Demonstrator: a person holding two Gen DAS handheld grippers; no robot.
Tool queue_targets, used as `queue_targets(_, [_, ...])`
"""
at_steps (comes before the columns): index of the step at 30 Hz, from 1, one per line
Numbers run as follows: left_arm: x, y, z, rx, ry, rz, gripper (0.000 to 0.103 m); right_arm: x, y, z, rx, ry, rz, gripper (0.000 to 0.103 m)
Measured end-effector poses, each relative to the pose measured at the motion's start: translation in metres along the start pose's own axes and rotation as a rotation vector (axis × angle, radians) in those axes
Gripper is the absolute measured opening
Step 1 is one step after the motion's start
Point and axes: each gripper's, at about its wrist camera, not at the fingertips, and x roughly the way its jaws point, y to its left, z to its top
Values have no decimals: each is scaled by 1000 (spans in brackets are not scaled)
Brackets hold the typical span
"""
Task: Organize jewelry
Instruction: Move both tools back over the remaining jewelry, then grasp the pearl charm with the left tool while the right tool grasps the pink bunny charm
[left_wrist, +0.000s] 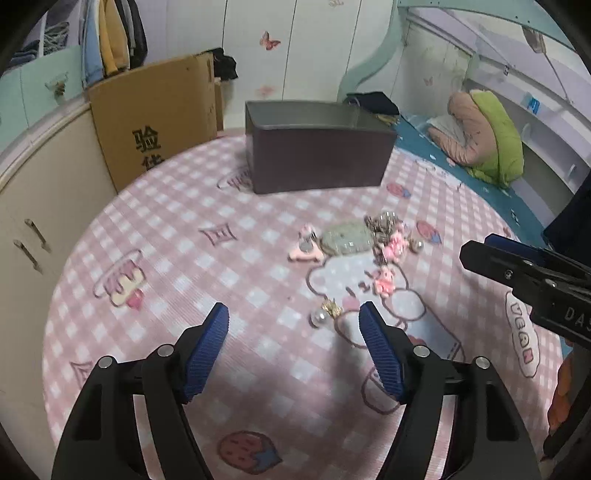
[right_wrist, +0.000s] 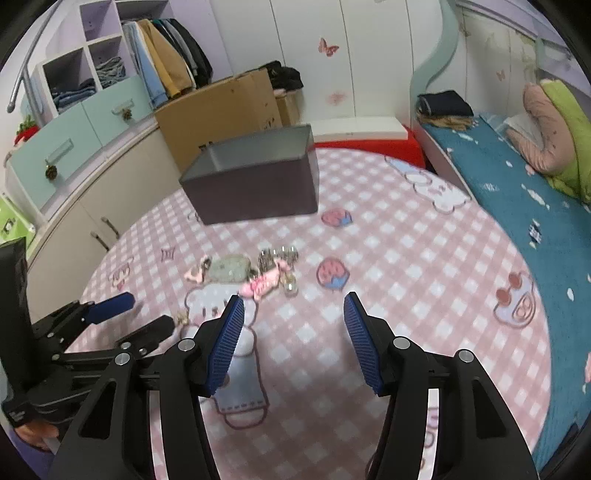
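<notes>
A pile of jewelry lies mid-table: a pale rhinestone piece (left_wrist: 346, 238), a pink hair clip (left_wrist: 304, 251), silver chain (left_wrist: 384, 221), pink charms (left_wrist: 384, 281) and a pearl earring (left_wrist: 319, 317). The pile also shows in the right wrist view (right_wrist: 258, 275). A dark open box (left_wrist: 317, 146) stands behind it, seen too in the right wrist view (right_wrist: 255, 184). My left gripper (left_wrist: 293, 325) is open and empty, the pearl earring between its fingertips. My right gripper (right_wrist: 293, 314) is open and empty, just in front of the pile.
The round table has a pink checked cloth (left_wrist: 184, 229). A cardboard box (left_wrist: 159, 110) and cream cabinets (left_wrist: 33, 206) stand at the left. A bed with a blue cover (right_wrist: 517, 192) lies at the right. The right gripper shows at the left wrist view's right edge (left_wrist: 524, 273).
</notes>
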Motion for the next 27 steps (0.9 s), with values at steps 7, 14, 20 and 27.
queue_targets(7, [9, -6, -1, 33, 6, 4, 49, 6, 2, -8, -6, 19, -3, 55])
queue_targets(14, [11, -1, 4, 22, 2, -27, 9, 12, 12, -9, -27, 29, -5, 55])
queue_targets(20, [8, 7, 2, -12, -4, -44, 9, 23, 27, -10, -61, 51, 3, 55])
queue_targets(27, [2, 20, 2, -36, -19, -33, 9, 45, 50, -11, -112, 84, 6, 50])
